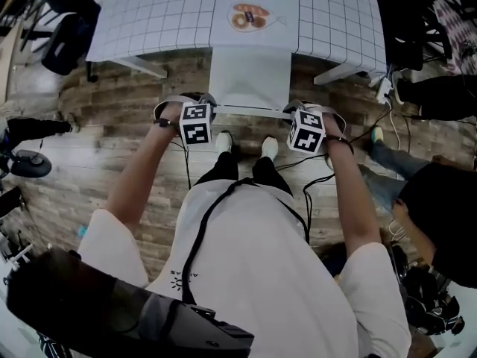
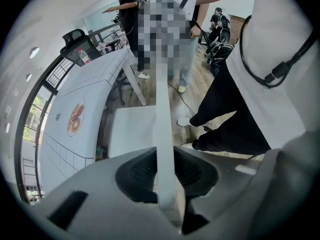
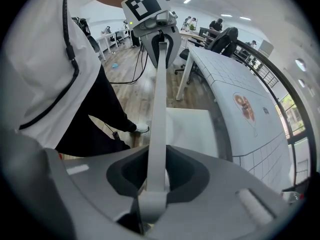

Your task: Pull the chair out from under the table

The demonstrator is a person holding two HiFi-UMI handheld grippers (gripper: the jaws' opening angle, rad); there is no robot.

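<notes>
The head view alone takes in both grips at once. The left hand-held gripper (image 1: pixel 200 115) and the right hand-held gripper (image 1: pixel 301 122) point steeply down on opposite ends of the white chair's (image 1: pixel 251 80) top rail (image 1: pixel 252 111). The person's pale shoes (image 1: pixel 223 142) stand just behind that rail.

The gripper views give what the marker cubes hide from above. The left hand-held gripper (image 2: pixel 167 184) has its jaws closed onto the thin, flat rail (image 2: pixel 165 124), which sits against dark ribbed pads. The right hand-held gripper (image 3: pixel 152 184) clamps the same rail (image 3: pixel 157 114). That view follows the rail to the other gripper's marker cube (image 3: pixel 145 4).

The smooth square seat (image 1: pixel 251 69) lies mostly out on the plank floor (image 1: pixel 112 148), with its far edge at the bench's (image 1: pixel 164 13) near edge. It stands between two slanted bench legs (image 1: pixel 141 67). A grid-lined cloth with a doughnut print (image 1: pixel 250 17) covers the bench. Bare floor opens to the left, and an onlooker in dark clothes (image 1: pixel 440 207) stands close on the right.
</notes>
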